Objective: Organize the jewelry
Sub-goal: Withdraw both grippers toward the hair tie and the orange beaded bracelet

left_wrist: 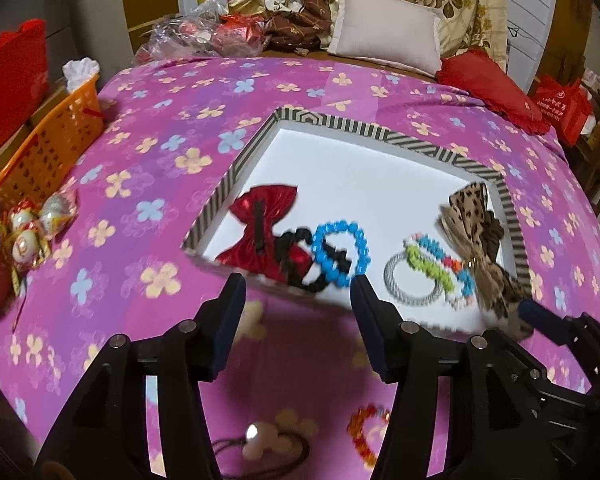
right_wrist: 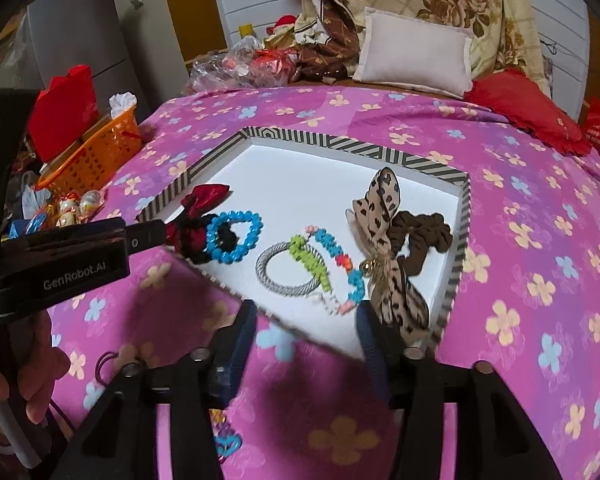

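Note:
A striped-rim white tray [left_wrist: 364, 128] [right_wrist: 340, 144] lies on the pink flowered bedspread. In it are a red bow [left_wrist: 264, 216] [right_wrist: 200, 200], a blue bead bracelet [left_wrist: 342, 254] [right_wrist: 234, 240], a grey ring [left_wrist: 412, 284] [right_wrist: 288, 270], a multicoloured bead bracelet [left_wrist: 436, 268] [right_wrist: 332, 256] and a leopard bow scrunchie [left_wrist: 476, 224] [right_wrist: 384, 240]. My left gripper [left_wrist: 298, 300] is open just before the tray's near edge. My right gripper [right_wrist: 306, 320] is open at the near edge by the leopard bow. An orange bead bracelet [left_wrist: 366, 432] and a pearl hair tie [left_wrist: 260, 440] lie on the bed under the left gripper.
An orange basket [left_wrist: 48, 144] [right_wrist: 96, 148] and wrapped sweets [left_wrist: 32, 224] sit at the bed's left edge. A white pillow [left_wrist: 384, 36] and red cushion [left_wrist: 496, 88] lie at the back. A blue trinket [right_wrist: 226, 444] lies under the right gripper.

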`<state>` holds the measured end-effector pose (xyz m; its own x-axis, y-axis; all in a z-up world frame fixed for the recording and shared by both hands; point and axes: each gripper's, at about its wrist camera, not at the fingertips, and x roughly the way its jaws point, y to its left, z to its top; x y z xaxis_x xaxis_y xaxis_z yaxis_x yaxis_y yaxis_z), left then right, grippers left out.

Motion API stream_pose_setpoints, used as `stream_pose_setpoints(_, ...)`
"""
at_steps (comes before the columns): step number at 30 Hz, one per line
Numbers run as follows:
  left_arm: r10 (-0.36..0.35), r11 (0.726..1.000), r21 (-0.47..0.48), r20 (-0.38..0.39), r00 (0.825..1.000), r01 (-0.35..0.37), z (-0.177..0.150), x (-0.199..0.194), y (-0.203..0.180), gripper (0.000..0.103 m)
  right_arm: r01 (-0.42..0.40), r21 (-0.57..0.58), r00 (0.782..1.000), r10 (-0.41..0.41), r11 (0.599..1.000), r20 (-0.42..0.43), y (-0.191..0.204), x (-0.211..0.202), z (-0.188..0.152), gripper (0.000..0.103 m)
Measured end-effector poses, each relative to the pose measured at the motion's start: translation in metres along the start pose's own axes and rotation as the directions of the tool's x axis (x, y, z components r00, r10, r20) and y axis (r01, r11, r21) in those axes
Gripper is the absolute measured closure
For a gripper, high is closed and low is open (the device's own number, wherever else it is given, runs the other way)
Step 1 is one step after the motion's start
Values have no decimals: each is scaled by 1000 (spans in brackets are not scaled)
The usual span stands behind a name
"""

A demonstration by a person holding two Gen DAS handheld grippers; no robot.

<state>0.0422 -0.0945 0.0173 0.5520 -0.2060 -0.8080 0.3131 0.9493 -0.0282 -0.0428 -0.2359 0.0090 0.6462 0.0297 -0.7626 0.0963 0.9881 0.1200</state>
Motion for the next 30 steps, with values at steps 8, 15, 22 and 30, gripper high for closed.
stream_pose_setpoints(8, 20, 1000, -4, -24, 1000, -20, -39, -11, 8, 47, -1, 1, 1000, 1, 1000, -1, 10, -16, -21, 40)
stream_pose_setpoints(15, 35, 999, -7, -33, 999, -36, -68, -22, 15, 43, -1, -12, 1000, 1, 1000, -22, 19, -23, -41, 40)
stream_pose_setpoints(22, 41, 999, -9, -39, 998, -41, -90, -32, 20, 43, -8, -26, 999, 7, 1000, -35, 29, -28, -56, 39)
stream_pose_setpoints(30, 48, 998, -26, -43, 998, -49, -111, -41, 26, 43, -12, -44, 999, 9, 999, -48, 39, -33, -68, 39)
